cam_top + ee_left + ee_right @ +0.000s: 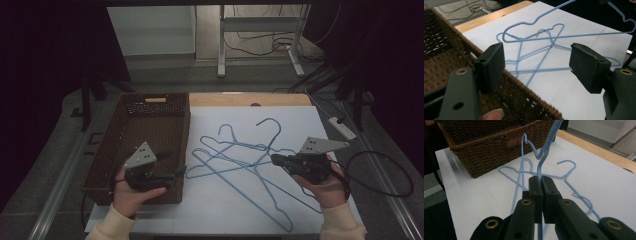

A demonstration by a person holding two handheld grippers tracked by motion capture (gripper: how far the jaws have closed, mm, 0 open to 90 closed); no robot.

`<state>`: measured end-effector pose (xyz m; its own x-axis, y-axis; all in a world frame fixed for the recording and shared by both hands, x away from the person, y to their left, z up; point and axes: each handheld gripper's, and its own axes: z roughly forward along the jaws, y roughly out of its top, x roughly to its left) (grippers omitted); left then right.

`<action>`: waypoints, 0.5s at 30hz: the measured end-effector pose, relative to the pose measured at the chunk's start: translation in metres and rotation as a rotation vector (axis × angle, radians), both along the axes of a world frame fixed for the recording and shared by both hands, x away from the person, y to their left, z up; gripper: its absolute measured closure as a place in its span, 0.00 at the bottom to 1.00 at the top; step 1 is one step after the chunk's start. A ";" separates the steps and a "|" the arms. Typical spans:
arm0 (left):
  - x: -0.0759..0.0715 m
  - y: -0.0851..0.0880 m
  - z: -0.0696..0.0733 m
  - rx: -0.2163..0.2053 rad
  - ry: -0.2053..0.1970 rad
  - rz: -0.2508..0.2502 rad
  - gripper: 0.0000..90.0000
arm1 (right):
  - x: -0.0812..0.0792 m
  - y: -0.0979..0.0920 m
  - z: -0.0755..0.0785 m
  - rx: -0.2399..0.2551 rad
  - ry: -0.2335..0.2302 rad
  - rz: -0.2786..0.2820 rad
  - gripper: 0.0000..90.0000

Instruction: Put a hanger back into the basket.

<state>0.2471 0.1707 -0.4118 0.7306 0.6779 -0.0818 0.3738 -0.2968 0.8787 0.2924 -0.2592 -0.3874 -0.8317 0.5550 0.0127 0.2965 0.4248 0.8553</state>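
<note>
Several blue wire hangers (235, 162) lie tangled on the white table top (220, 205). My right gripper (274, 159) is shut on the wire of one blue hanger (543, 151), whose hook end rises above the jaws toward the basket. That hanger is lifted at an angle (584, 35) over the pile. My left gripper (181, 172) hangs open over the near right corner of a brown wicker basket (187, 135). Nothing sits between its pads (494, 62), and the basket rim (524, 92) passes just below them.
The basket (486, 145) stands along the table's left side and looks empty inside. A wooden strip (240, 100) runs along the far edge. A white power strip (342, 127) and cables lie at the right. A metal table frame (221, 40) stands beyond.
</note>
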 end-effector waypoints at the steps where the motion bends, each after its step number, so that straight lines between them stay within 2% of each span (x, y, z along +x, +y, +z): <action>1: 0.003 -0.004 0.001 0.005 0.002 -0.010 0.31 | 0.000 0.000 0.000 0.000 0.001 0.001 0.98; 15: 0.034 -0.041 0.016 0.031 0.009 -0.089 0.32 | -0.002 0.000 0.003 0.015 0.002 0.031 0.98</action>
